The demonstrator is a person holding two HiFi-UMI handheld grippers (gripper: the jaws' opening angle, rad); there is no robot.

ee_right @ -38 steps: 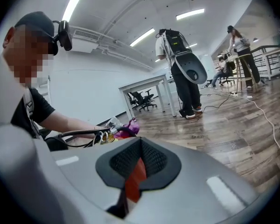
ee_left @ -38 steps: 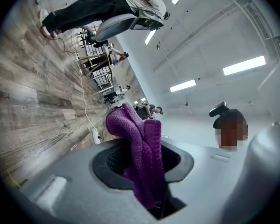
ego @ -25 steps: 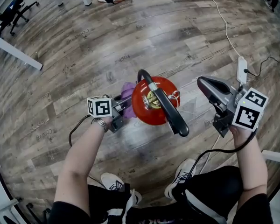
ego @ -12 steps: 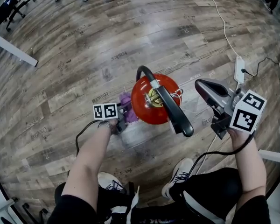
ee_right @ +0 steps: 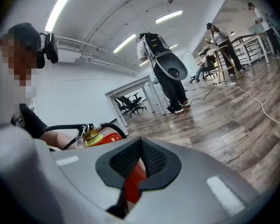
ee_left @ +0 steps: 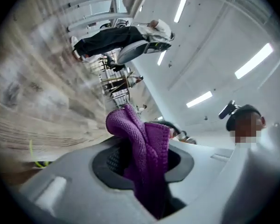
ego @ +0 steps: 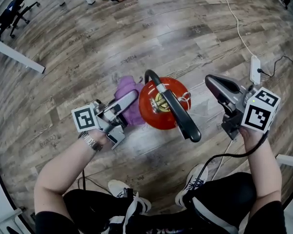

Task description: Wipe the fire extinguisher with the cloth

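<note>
The red fire extinguisher (ego: 155, 112) stands upright on the wood floor, seen from above, with its black lever (ego: 179, 115) and black hose on top. My left gripper (ego: 132, 96) is just left of the cylinder, raised, shut on a purple knit cloth (ego: 126, 86) that bunches against the extinguisher's left side. In the left gripper view the cloth (ee_left: 147, 148) fills the gap between the jaws of that gripper (ee_left: 142, 162) and sticks out past them. My right gripper (ego: 214, 85) hangs right of the extinguisher, shut and empty. In the right gripper view the extinguisher (ee_right: 107, 138) lies beyond the closed right gripper (ee_right: 140, 158).
A white power strip (ego: 254, 70) with cables lies on the floor at right. A white table leg (ego: 17, 55) and an office chair (ego: 13, 9) stand at far left. The wearer's shoes (ego: 194, 178) are below the extinguisher. Another person (ee_right: 167, 73) stands farther back.
My left gripper has risen along the extinguisher's left side with the cloth and rolled, its marker cube now swung out to the left. The right gripper has stayed put.
</note>
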